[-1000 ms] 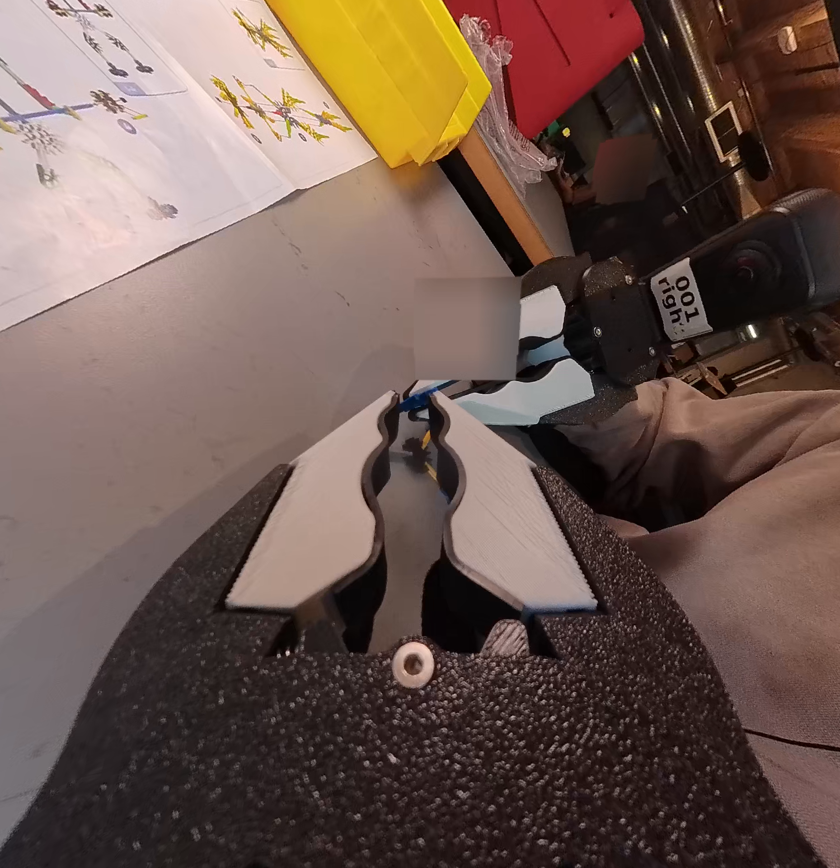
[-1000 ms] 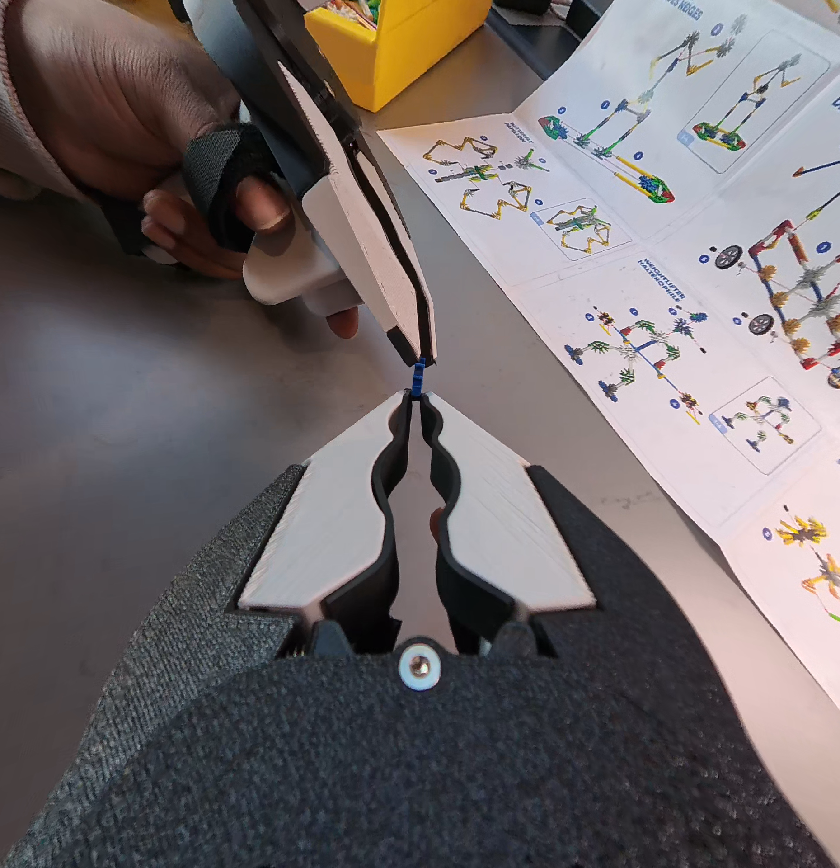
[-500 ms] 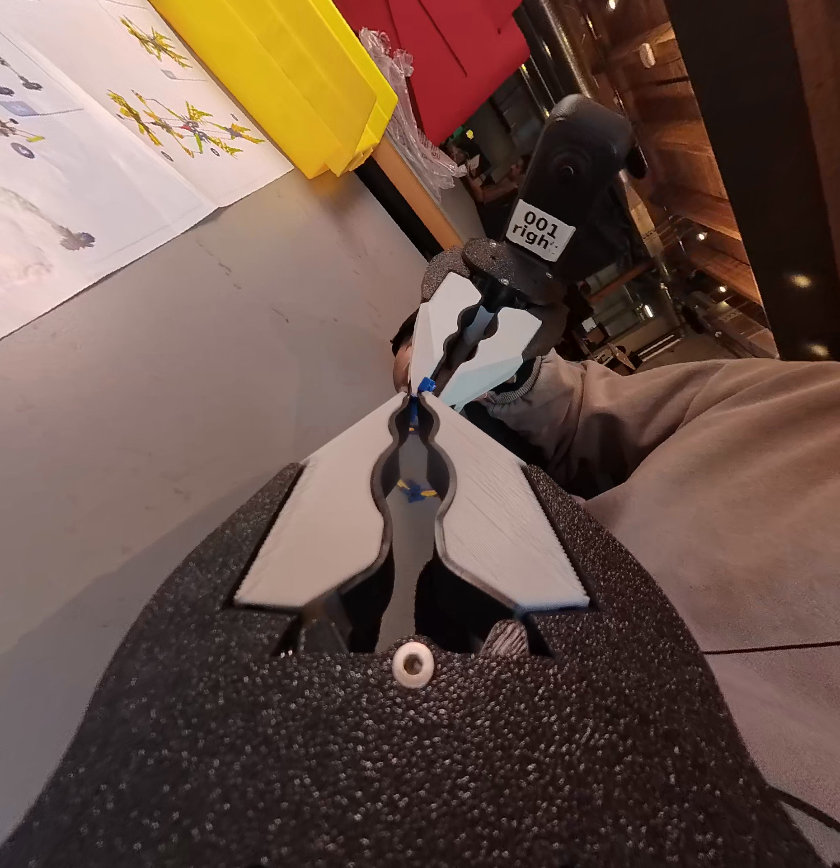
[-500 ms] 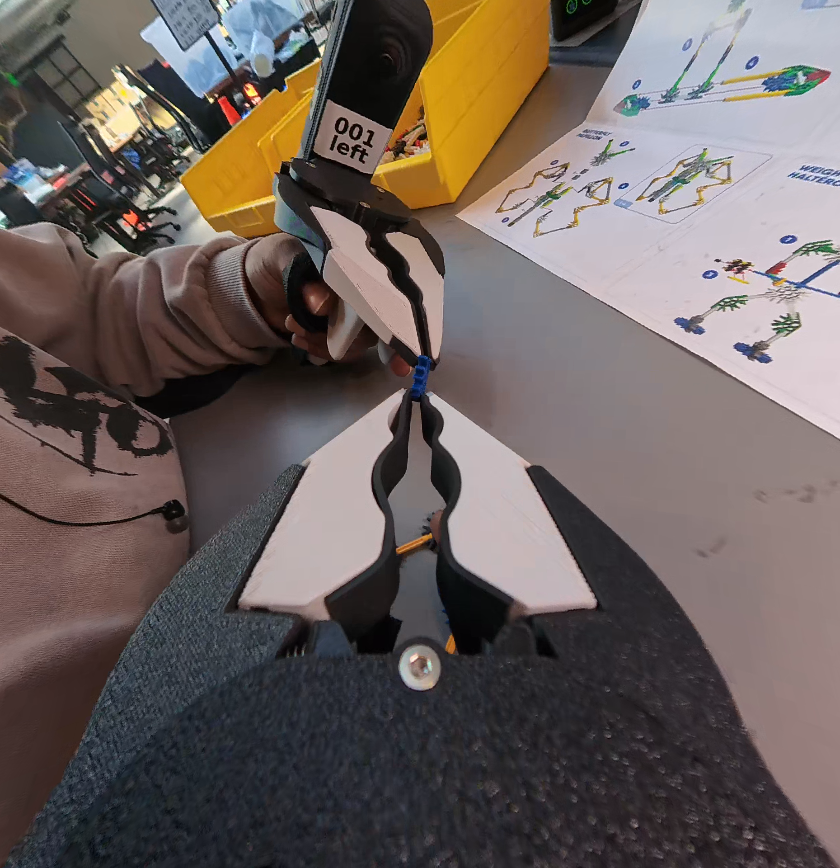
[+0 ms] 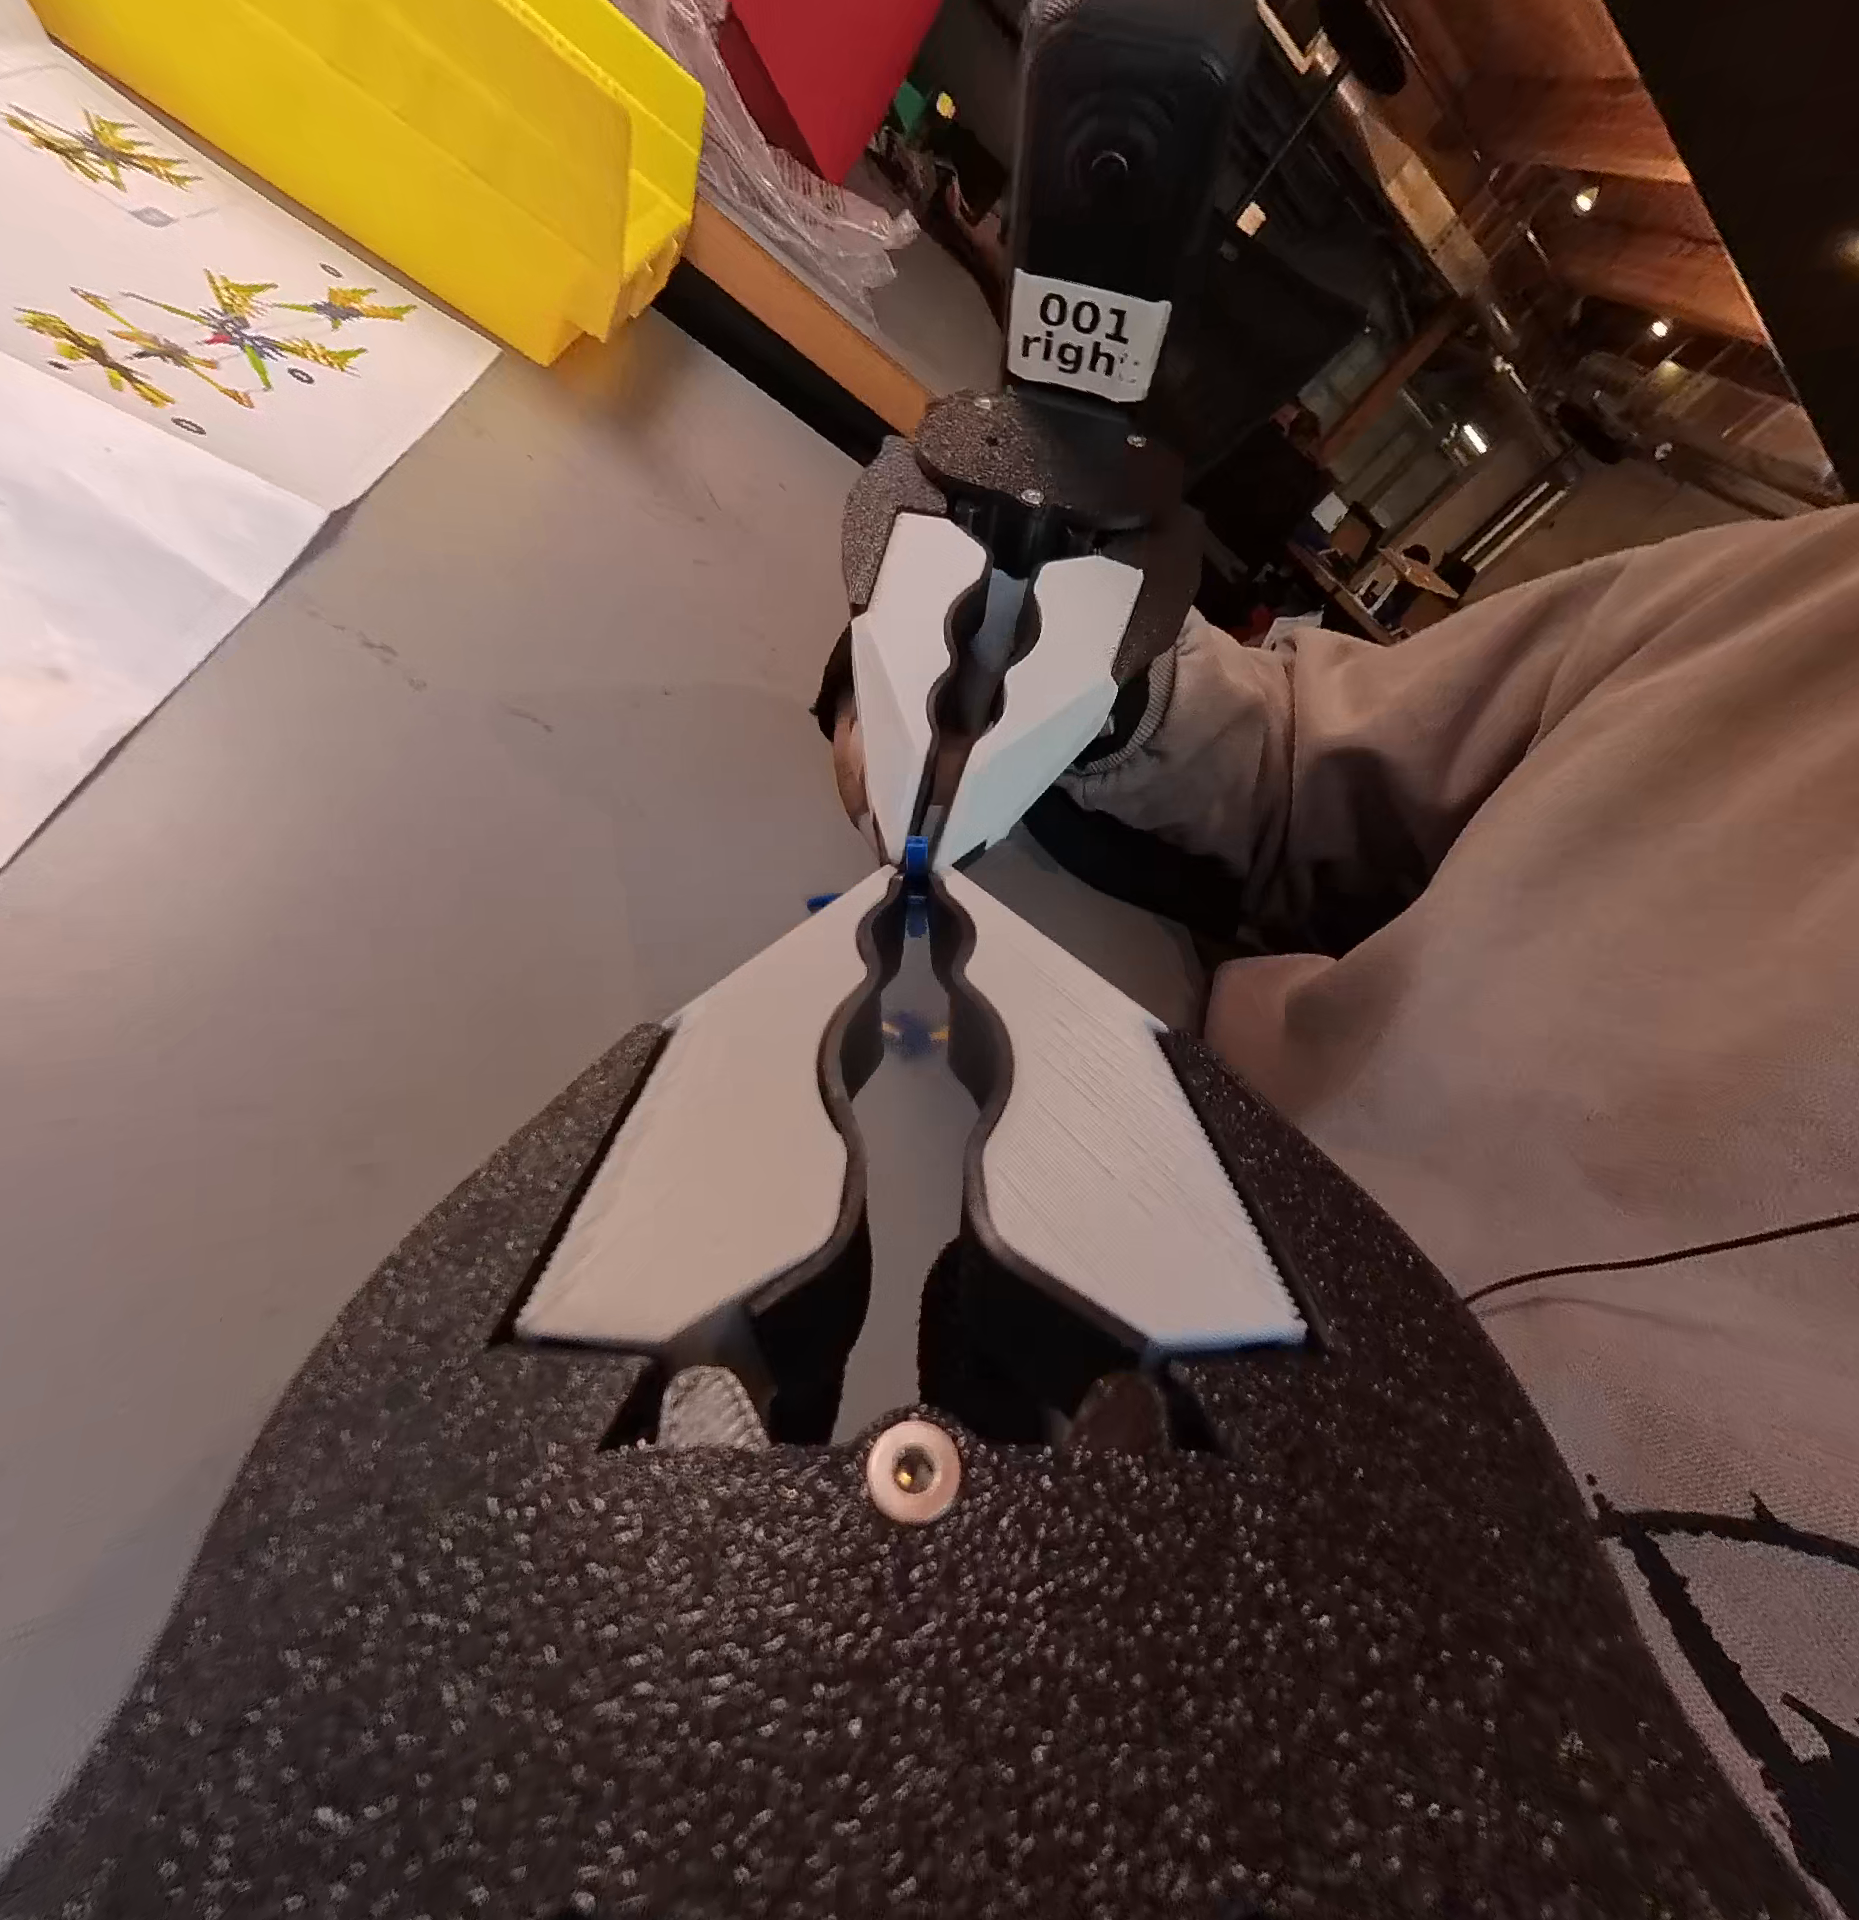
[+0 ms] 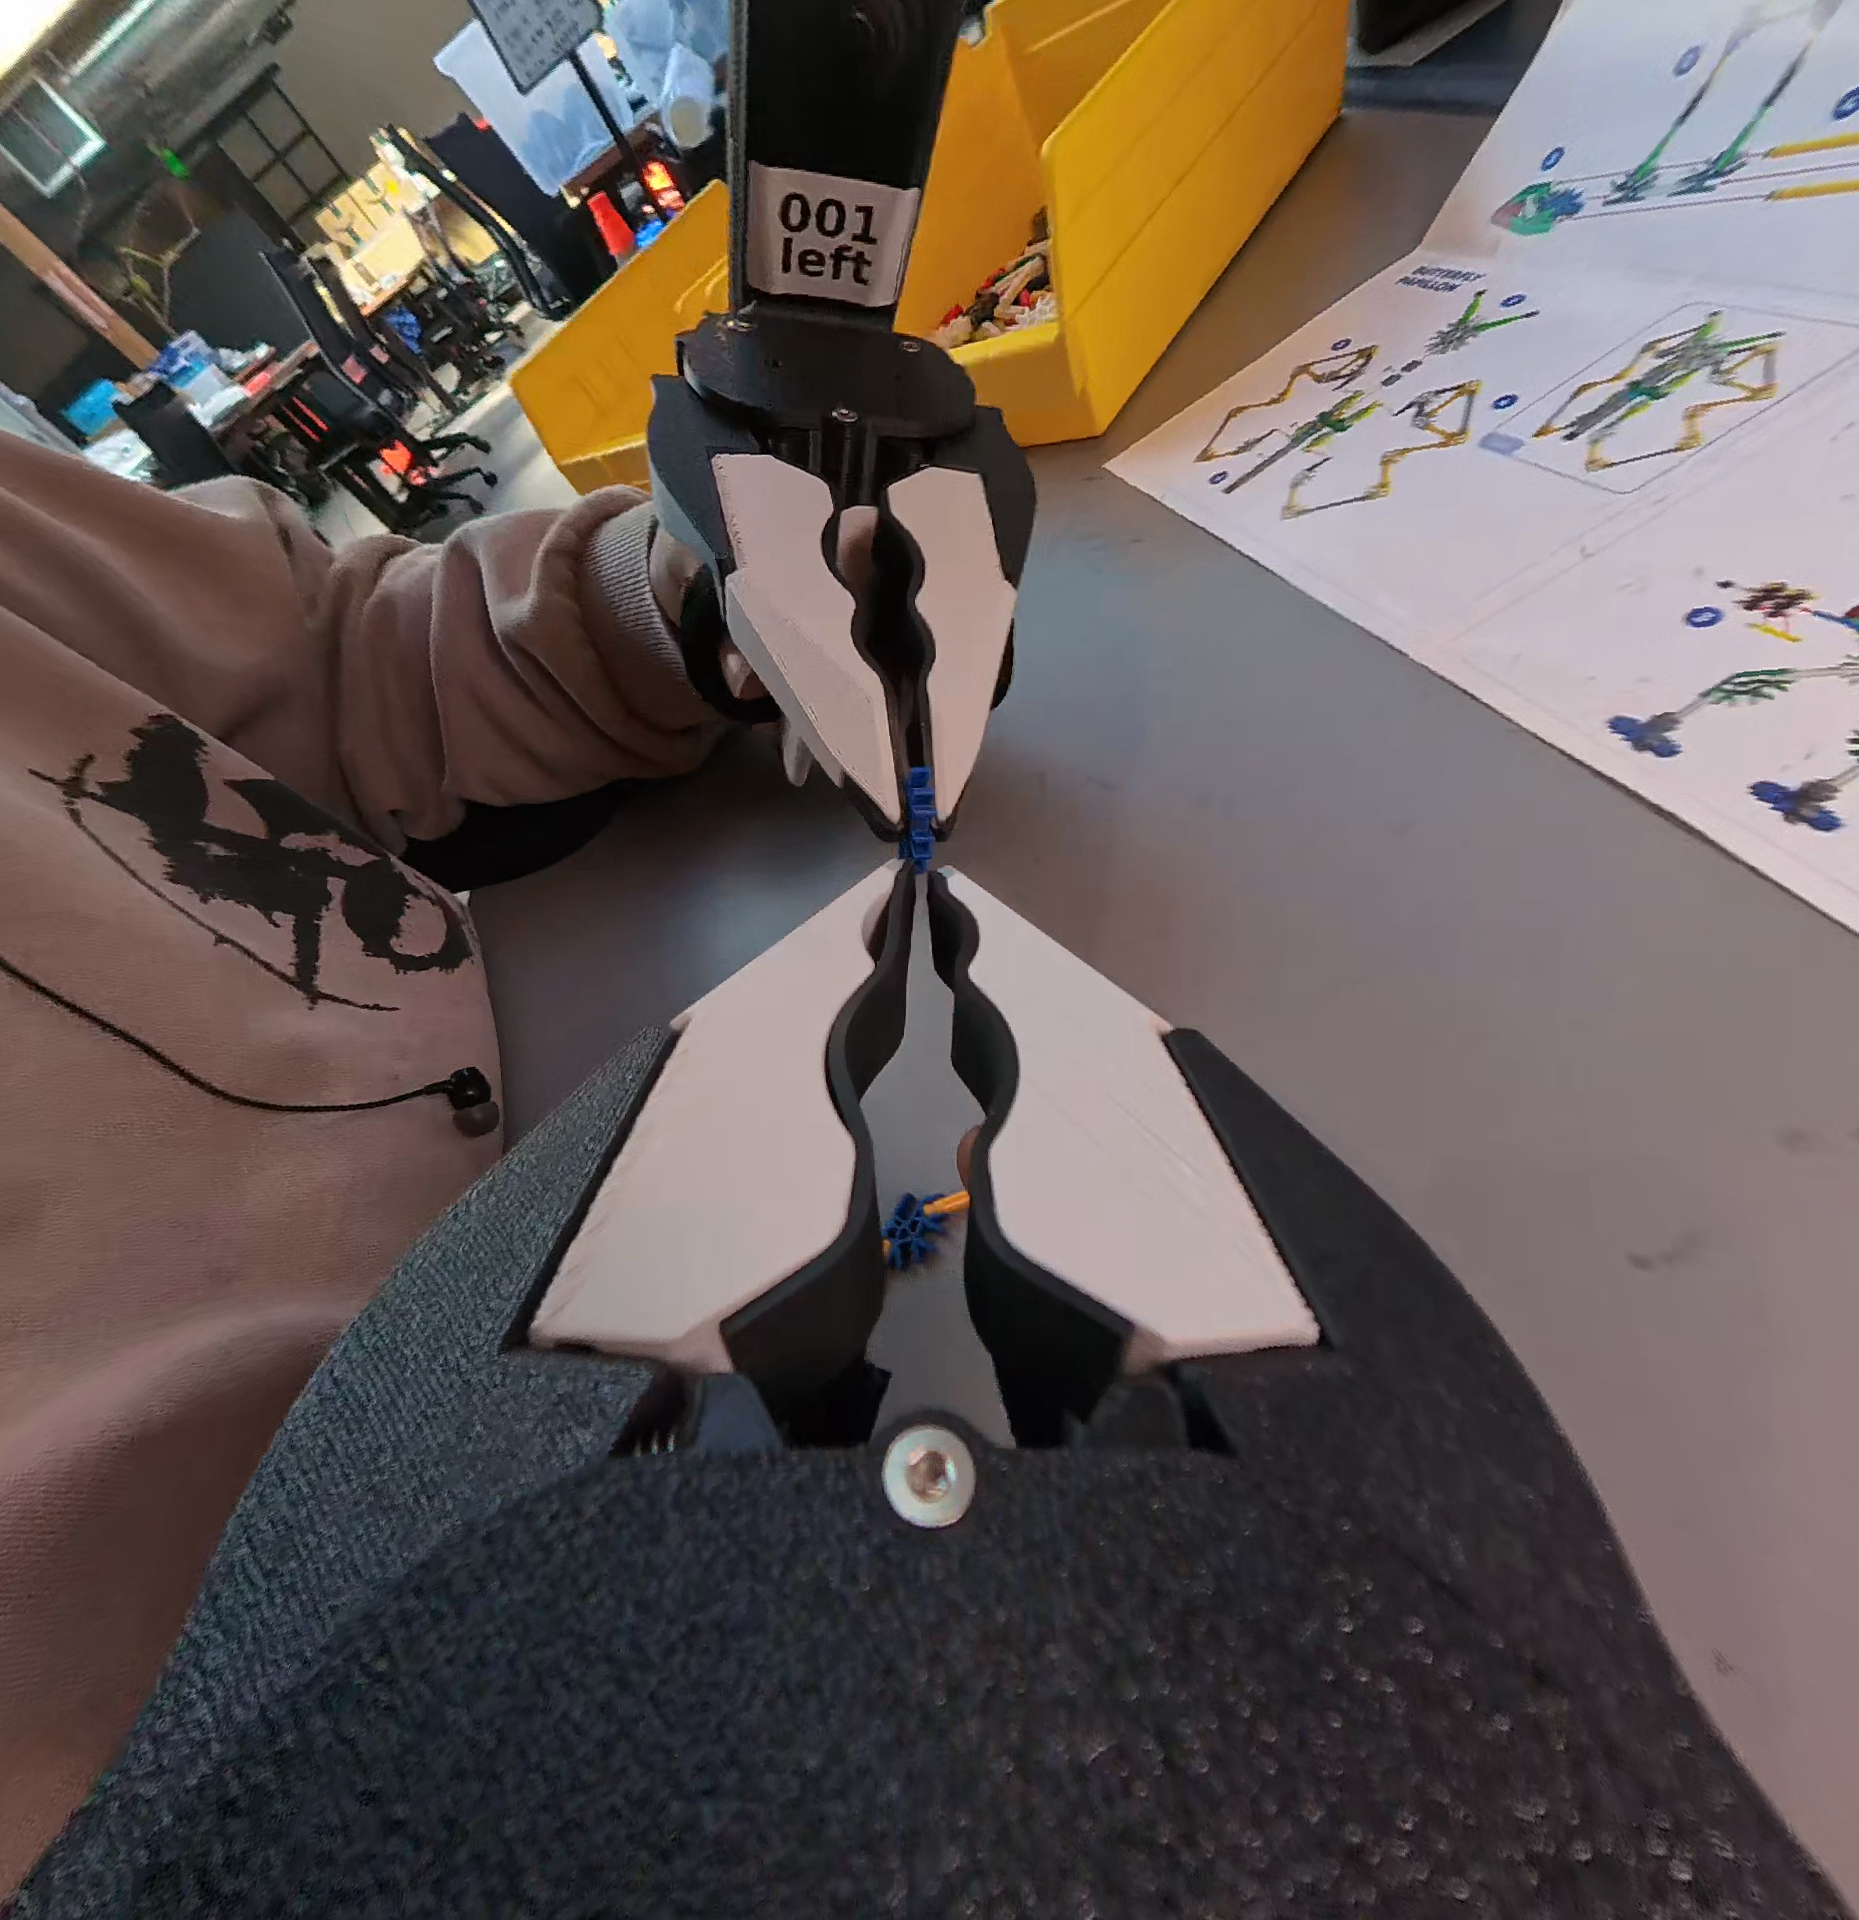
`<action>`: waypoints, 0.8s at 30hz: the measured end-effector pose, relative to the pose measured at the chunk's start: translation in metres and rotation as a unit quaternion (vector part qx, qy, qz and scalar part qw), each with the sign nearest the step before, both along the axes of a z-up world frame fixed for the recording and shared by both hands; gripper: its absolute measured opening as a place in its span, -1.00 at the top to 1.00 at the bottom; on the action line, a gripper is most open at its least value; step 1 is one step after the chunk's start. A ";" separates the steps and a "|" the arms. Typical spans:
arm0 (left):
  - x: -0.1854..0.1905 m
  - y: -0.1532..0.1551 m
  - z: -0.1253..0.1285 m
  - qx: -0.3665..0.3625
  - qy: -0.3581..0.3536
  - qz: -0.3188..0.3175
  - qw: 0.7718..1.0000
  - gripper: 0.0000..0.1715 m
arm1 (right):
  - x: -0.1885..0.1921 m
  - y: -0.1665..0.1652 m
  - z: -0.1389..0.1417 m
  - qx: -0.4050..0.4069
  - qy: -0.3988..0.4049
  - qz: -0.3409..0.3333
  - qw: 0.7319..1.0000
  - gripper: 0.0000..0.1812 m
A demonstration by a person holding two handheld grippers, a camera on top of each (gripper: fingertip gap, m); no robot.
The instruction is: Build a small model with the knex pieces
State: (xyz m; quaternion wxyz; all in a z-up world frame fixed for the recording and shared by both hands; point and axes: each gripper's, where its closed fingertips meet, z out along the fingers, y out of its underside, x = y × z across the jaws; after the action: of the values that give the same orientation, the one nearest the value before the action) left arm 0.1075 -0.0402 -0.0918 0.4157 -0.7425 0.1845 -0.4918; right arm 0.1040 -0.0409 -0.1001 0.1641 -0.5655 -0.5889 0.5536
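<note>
A small blue toy construction piece (image 5: 914, 854) is pinched between both grippers, which meet tip to tip above the grey table (image 5: 385, 831). My left gripper (image 5: 912, 883) is shut on its near end. The right gripper (image 5: 920, 831) faces mine and is shut on the other end. In the right wrist view my right gripper (image 6: 917, 871) holds the blue piece (image 6: 917, 821), and the left gripper (image 6: 917, 816) clamps it from the far side. A blue connector with a yellow rod (image 6: 912, 1216) lies on the table below, seen between the fingers; it also shows blurred in the left wrist view (image 5: 909, 1029).
Yellow bins (image 5: 437, 135) stand at the table's far side; one holds several loose parts (image 6: 1008, 291). A printed instruction sheet (image 6: 1579, 468) lies on the table, also in the left wrist view (image 5: 125, 468). A person's beige sleeves (image 5: 1424, 831) (image 6: 437, 644) are close by. The grippers are tip to tip, or close to it.
Both grippers have swung round to face each other head-on, tip to tip, and lifted a little. The blue piece has stayed clamped between them.
</note>
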 end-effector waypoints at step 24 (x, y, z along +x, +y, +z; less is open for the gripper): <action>-0.016 0.011 -0.056 -0.151 0.073 0.102 0.981 0.96 | 0.054 -0.002 -0.075 0.277 -0.234 0.265 0.894 0.99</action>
State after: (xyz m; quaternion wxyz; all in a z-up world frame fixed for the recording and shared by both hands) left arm 0.0916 -0.0290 -0.1479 0.3322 -0.8453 0.0615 -0.4138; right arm 0.1583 -0.0428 -0.1749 0.0187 -0.4337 -0.8674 0.2431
